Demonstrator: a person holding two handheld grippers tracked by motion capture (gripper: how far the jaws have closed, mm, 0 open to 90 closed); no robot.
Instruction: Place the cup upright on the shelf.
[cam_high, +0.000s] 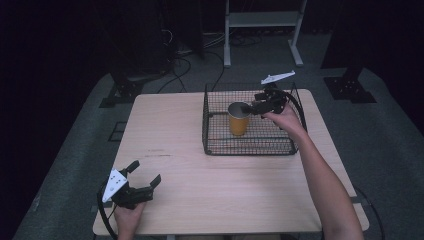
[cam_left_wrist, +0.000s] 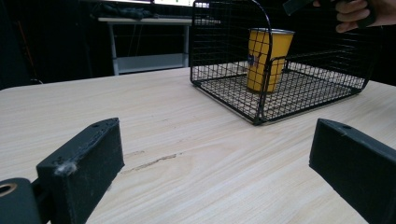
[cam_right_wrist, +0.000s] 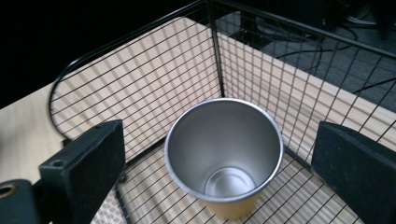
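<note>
Nearest the camera, the left claw (cam_high: 146, 175) is held spread above the bare bench (cam_high: 200, 175), gripping nothing. Farther off, the right claw (cam_high: 251, 107) is held spread over the yellow cup (cam_high: 238, 119), which stands upright inside the wire basket (cam_high: 248, 148).

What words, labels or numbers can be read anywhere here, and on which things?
None can be read.
The yellow cup in the wire basket bears a small dark mark low on its side, too blurred to read.
The table shows only wood grain.
</note>
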